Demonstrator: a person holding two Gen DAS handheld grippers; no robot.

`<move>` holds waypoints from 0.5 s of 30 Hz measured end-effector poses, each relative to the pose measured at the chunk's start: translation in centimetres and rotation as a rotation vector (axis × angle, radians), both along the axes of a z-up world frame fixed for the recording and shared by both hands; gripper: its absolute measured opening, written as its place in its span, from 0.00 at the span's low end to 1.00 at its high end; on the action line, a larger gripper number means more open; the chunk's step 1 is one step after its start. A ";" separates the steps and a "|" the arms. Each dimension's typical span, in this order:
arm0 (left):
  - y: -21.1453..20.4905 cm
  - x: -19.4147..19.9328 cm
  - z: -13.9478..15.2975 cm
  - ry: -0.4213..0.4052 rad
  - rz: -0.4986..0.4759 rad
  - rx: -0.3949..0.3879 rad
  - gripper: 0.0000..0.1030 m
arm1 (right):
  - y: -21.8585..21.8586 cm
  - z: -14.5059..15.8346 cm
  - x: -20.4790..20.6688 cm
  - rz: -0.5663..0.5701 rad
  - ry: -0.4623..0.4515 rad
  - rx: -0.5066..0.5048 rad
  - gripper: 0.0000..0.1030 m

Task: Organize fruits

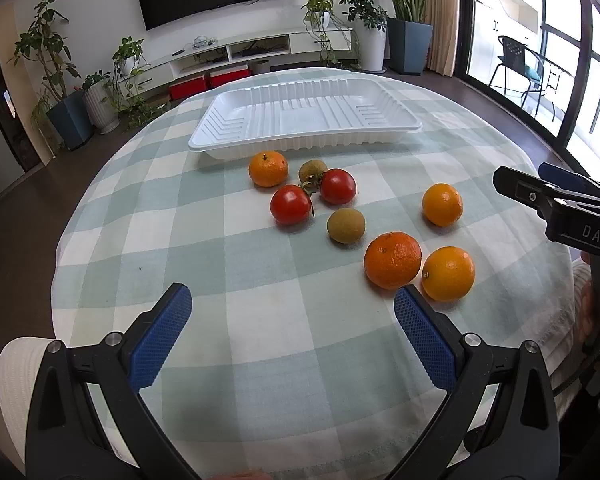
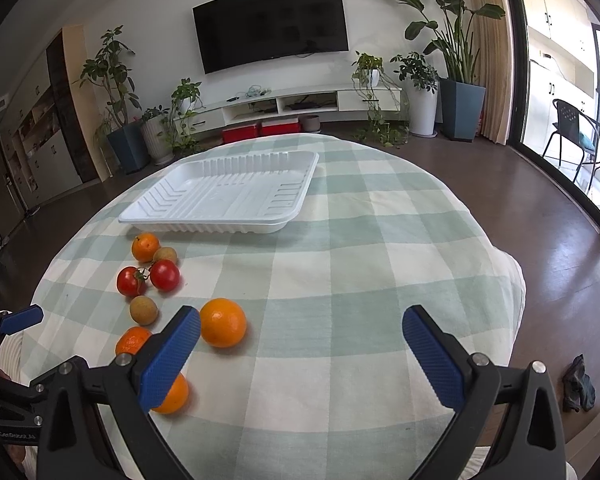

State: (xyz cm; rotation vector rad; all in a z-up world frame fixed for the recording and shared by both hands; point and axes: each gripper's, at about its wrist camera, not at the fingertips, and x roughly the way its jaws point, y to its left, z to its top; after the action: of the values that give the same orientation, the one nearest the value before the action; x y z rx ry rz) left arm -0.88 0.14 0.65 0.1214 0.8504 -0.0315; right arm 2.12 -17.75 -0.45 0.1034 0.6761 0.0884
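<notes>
Left gripper [image 1: 293,307] and right gripper [image 2: 301,329], both spread wide with nothing held, above a checked tablecloth [image 1: 260,320].

From left to right on the cloth: a mandarin [image 1: 268,168], two tomatoes [image 1: 291,204] touching a kiwi [image 1: 311,169], a second kiwi [image 1: 346,225], then three oranges [image 1: 393,259] near the right gripper. Beyond them a white tray [image 1: 236,144] holds no fruit.

Ribbed white plastic tray [image 1: 306,118], faintly glossy — matt woven checked tablecloth [image 1: 260,320]; shiny smooth tomatoes [image 1: 291,204]; dimpled oranges [image 1: 393,260]; blue textured rubbery gripper pads [image 1: 160,336].
</notes>
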 end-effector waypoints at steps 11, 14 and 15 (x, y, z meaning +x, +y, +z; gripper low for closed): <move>-0.1 0.0 -0.1 0.009 -0.004 -0.007 1.00 | 0.5 0.0 0.0 0.040 -0.004 -0.018 1.00; -0.2 0.0 -0.2 0.012 -0.009 -0.010 1.00 | 0.6 0.0 0.1 0.049 -0.002 -0.023 1.00; -0.1 0.0 -0.2 0.013 -0.010 -0.010 1.00 | 0.6 -0.1 0.1 0.050 -0.001 -0.025 1.00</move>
State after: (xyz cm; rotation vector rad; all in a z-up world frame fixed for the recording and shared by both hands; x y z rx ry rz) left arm -0.89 0.01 0.43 0.1160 0.8621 -0.0463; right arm 2.22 -17.18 -0.50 0.0622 0.6788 0.1281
